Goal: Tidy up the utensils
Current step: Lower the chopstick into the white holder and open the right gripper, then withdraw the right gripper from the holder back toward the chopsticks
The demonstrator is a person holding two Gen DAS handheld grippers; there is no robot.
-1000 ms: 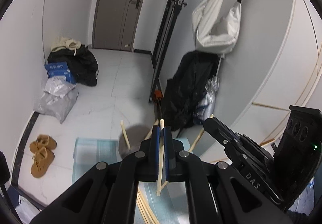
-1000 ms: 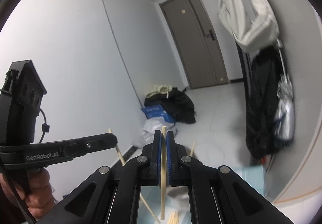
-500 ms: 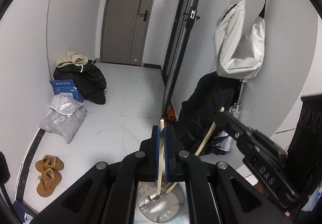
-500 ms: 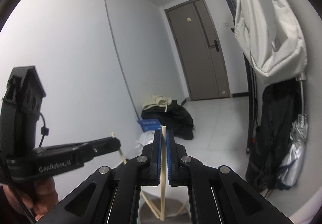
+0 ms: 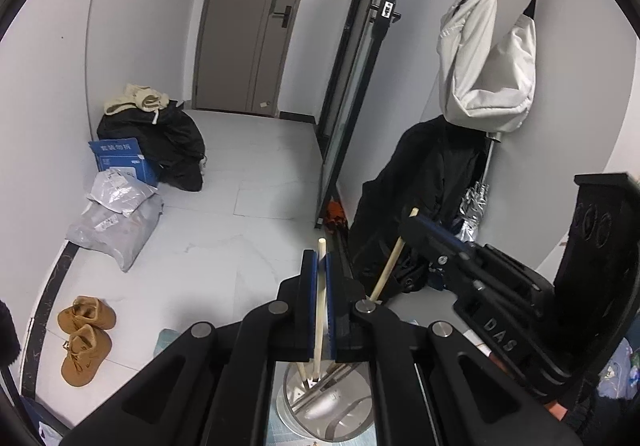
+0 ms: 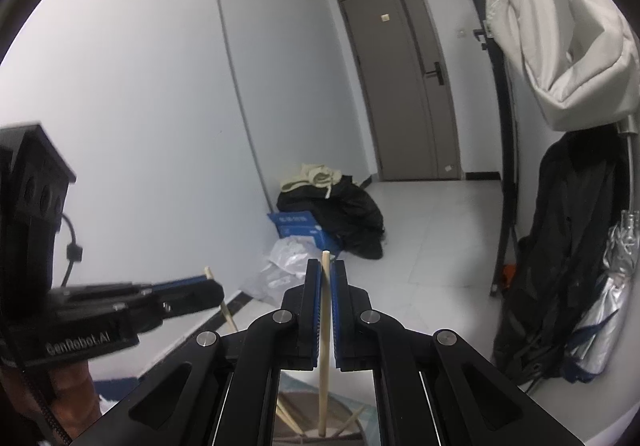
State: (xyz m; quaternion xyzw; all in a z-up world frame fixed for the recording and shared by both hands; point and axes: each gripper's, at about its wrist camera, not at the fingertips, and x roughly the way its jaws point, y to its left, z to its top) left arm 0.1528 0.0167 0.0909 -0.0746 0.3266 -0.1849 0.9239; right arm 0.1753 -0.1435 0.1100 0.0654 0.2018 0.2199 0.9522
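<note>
Both tongs clamped on one chopstick each: left tongs [image 5: 319, 288], chopstick [image 5: 319, 310] held upright, tip over steel cup [image 5: 294, 412] directly below; right tongs [image 6: 327, 298], second chopstick [image 6: 325, 346] likewise above cup.
</note>
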